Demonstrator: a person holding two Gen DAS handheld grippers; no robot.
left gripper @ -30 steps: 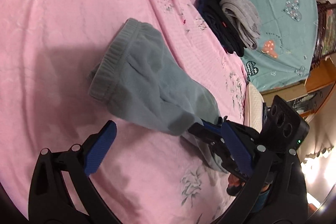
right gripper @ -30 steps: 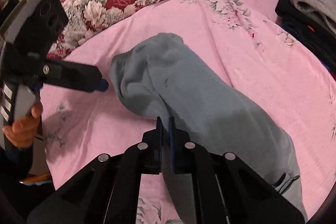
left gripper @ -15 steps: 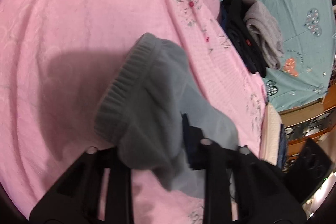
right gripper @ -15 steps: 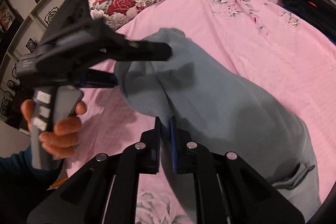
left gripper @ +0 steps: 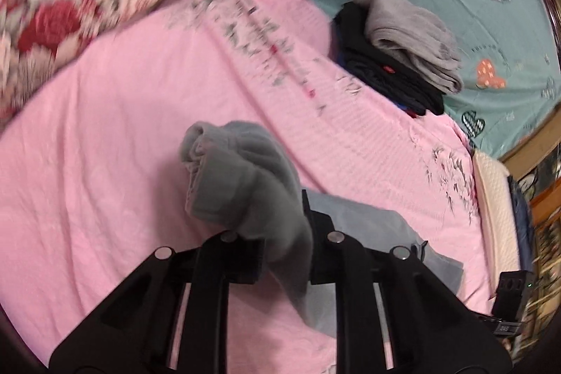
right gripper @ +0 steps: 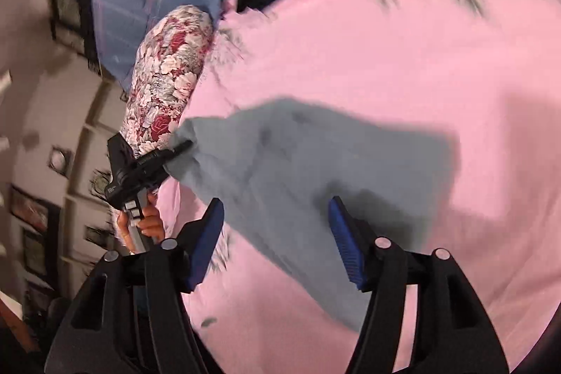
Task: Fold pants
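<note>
pants [left gripper: 245, 184] barely started: your left tongs [left gripper: 284, 251] pinch one bunched end, right tongs [right gripper: 277, 233] opening, empty, folds all left.

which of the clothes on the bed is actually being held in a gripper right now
The blue-grey pants, bunched between the left gripper's closing jaws. The light grey garment and black garment sit stacked, untouched.

My left gripper [left gripper: 284, 233] is all matte black plastic, its angular linkage arms pinned with round silver rivets. My right gripper [right gripper: 277, 240] has the same black frame and silver rivets, but here I can see ribbed blue pads [right gripper: 345, 242] lining its fingers. The handle in my left hand [right gripper: 140, 226] is grey with small pale buttons under a boxy black head.
</note>
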